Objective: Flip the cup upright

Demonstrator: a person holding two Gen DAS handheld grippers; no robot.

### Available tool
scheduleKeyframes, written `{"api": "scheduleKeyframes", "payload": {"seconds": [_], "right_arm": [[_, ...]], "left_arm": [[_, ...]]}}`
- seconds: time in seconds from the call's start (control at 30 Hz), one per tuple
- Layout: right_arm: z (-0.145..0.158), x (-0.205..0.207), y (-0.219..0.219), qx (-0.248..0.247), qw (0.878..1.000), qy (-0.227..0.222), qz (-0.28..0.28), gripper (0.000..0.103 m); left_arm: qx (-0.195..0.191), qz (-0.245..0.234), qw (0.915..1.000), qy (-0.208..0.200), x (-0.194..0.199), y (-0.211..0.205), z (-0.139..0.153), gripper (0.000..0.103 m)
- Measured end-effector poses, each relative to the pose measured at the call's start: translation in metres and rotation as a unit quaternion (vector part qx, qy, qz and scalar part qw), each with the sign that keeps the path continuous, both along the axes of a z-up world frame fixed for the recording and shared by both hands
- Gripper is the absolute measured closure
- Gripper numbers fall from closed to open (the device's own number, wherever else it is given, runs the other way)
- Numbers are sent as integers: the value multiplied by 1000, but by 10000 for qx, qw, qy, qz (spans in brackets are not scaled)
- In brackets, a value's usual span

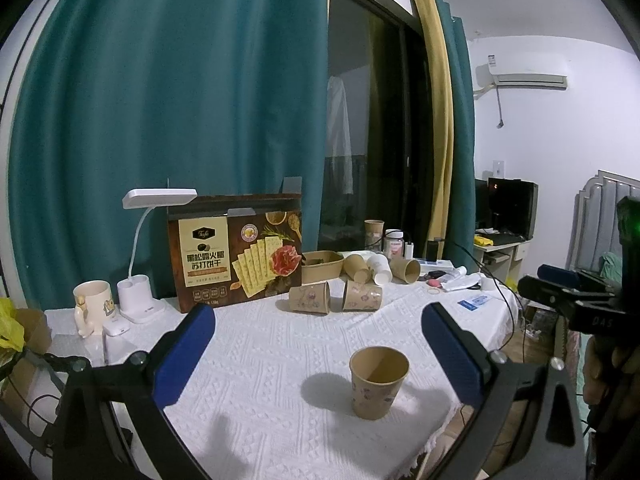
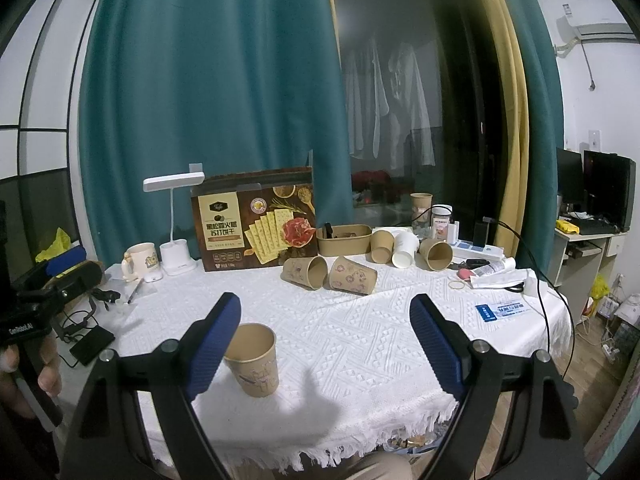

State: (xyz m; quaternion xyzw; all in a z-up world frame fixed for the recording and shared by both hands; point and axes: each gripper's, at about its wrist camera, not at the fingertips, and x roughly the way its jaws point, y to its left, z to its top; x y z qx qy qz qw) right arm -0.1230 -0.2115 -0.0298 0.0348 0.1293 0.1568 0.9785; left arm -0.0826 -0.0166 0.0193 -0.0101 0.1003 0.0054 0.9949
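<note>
Brown printed paper cup [image 1: 379, 384] stands upright on white tablecloth [image 1: 272, 360]; left gripper [image 1: 318, 354] and right gripper [image 2: 325, 346] both spread wide, empty.

Room, night. Teal curtains [image 1: 168, 120] and a yellow drape [image 1: 436, 120] frame a dark glass door [image 1: 372, 120]; pale garments hang behind the glass. White walls; air conditioner [image 1: 528, 74] mounted high at right. Table under white textured cloth [image 1: 288, 340]. Side desk with dark monitor [image 1: 512, 206]. Grey padded headboard [image 1: 600, 220]. Wood-look floor [image 2: 576, 364].
</note>
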Motion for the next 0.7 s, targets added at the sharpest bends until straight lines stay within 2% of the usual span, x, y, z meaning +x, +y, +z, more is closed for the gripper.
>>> {"api": "scheduleKeyframes", "payload": {"seconds": [0.7], "right_arm": [[0,-1,-1,6,10000,-5,8,18]], "left_arm": [[19,6,10000,-26,0,-2,3,0]]}}
